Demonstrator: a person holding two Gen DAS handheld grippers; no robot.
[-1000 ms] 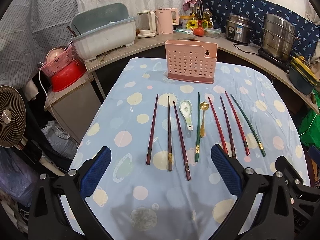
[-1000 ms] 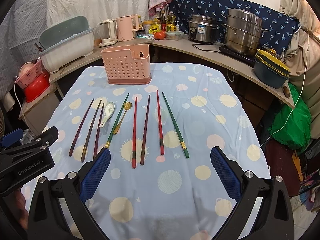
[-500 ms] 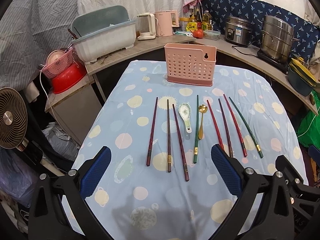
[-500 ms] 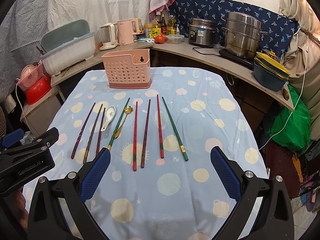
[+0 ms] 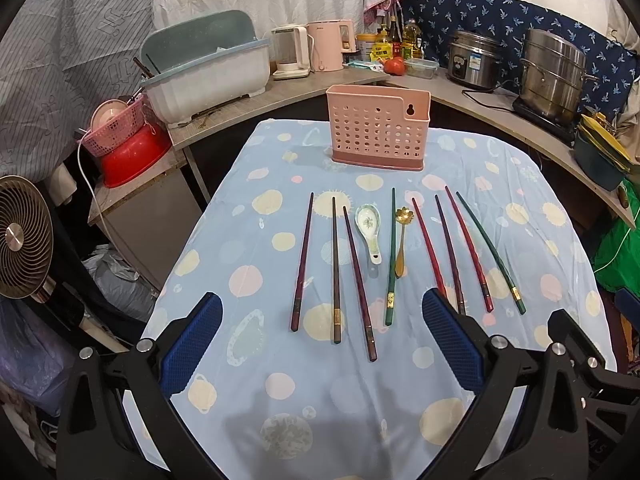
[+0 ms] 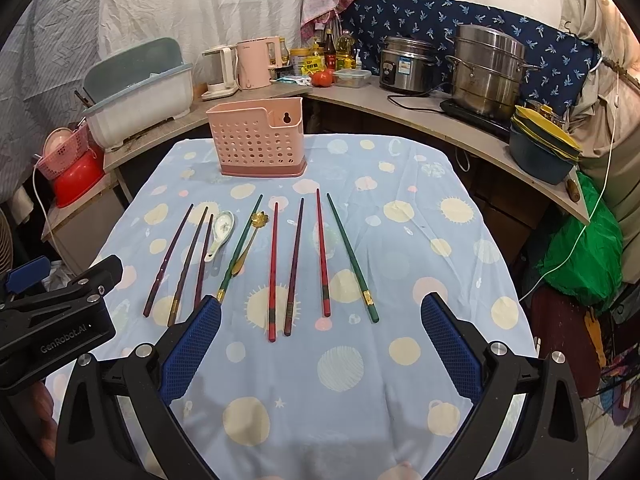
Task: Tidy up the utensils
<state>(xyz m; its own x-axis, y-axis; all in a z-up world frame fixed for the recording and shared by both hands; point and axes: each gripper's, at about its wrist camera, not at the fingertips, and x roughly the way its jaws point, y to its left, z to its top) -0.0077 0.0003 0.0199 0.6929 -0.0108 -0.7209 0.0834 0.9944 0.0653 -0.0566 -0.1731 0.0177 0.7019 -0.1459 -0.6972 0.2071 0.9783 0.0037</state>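
Currently both claws spread wide, nothing held: left gripper (image 5: 322,336) and right gripper (image 6: 320,336) hover over the near edge of the blue polka-dot tablecloth (image 6: 400,240). Utensils lie flat in a row mid-table: eight wooden chopsticks (image 5: 335,268) in dark brown, red and green, a white ceramic soup spoon (image 5: 369,232), a small gold flower-bowl spoon (image 5: 401,242). Pink perforated plastic utensil holder (image 5: 378,133) stands upright behind them, well apart.

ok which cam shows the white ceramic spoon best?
Left wrist. The white ceramic spoon lies near centre, fully clear, its floral bowl pattern readable. In the right wrist view the spoon is also unblocked but sits off to the left, smaller and more foreshortened.
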